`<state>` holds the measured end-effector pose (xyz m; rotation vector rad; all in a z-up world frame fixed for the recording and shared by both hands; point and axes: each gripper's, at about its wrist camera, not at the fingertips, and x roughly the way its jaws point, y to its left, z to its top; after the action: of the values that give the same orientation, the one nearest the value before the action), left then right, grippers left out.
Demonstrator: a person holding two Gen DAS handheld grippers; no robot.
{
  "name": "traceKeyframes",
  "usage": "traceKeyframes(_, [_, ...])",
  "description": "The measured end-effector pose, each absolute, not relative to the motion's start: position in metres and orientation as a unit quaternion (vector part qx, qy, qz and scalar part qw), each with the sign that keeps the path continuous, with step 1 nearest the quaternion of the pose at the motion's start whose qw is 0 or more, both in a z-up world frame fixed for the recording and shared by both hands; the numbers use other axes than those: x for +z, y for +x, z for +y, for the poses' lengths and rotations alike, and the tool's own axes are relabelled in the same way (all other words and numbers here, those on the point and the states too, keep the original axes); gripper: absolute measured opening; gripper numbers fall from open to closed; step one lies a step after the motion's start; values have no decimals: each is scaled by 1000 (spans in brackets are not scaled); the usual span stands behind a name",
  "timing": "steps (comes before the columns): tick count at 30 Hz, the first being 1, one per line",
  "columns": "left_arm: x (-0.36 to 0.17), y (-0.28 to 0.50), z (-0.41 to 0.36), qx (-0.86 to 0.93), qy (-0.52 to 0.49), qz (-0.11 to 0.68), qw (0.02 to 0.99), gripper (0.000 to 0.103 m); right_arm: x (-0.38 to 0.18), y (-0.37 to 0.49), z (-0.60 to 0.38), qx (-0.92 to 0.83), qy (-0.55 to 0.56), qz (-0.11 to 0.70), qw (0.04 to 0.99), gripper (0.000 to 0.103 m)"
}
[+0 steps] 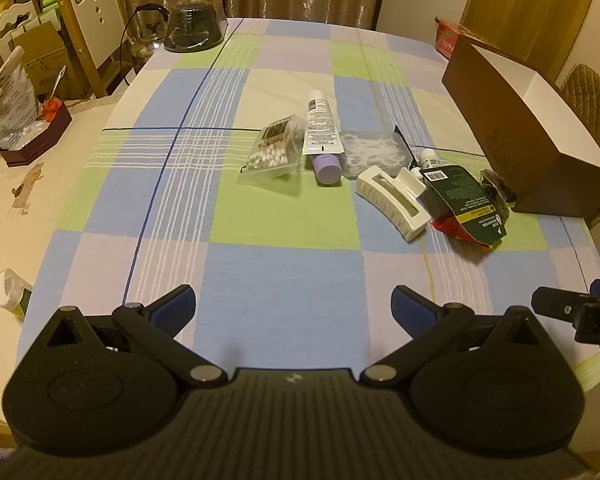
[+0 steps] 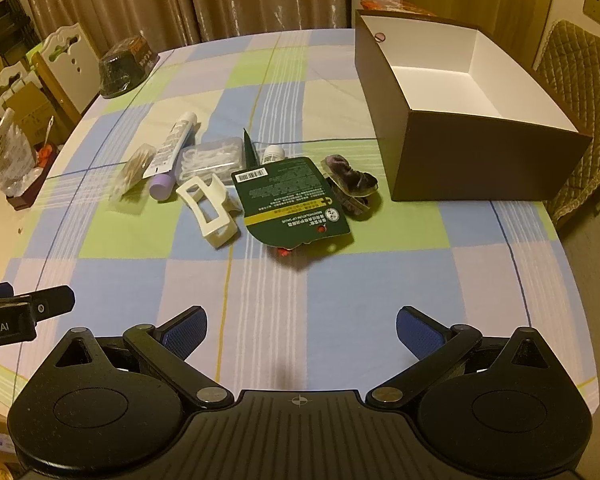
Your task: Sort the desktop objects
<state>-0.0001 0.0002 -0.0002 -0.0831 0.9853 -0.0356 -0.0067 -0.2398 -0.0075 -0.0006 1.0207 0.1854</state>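
Observation:
A cluster of small items lies mid-table: a bag of cotton swabs (image 1: 271, 151), a tube with a purple cap (image 1: 323, 138), a clear box of floss picks (image 1: 370, 151), a white hair claw (image 1: 394, 200), a small white bottle (image 1: 427, 157), a dark green card pack (image 1: 462, 200) and a dark scrunchie (image 2: 350, 184). An open brown box (image 2: 476, 136) with a white inside stands to their right. My left gripper (image 1: 294, 304) and right gripper (image 2: 302, 326) are both open and empty, over the near part of the table, well short of the items.
A checked cloth covers the table (image 1: 284, 268). A dark upturned bowl (image 1: 194, 24) stands at the far left corner. A dark red tray with a bag (image 1: 32, 136) and a small jar (image 1: 10, 292) sit at the left. Chairs stand at both sides.

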Motion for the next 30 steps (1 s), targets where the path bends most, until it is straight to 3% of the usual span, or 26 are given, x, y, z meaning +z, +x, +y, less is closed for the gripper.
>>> traceKeyframes(30, [-3, -12, 2, -37, -50, 481, 874, 102, -5, -10, -243, 88, -9, 483, 871, 103])
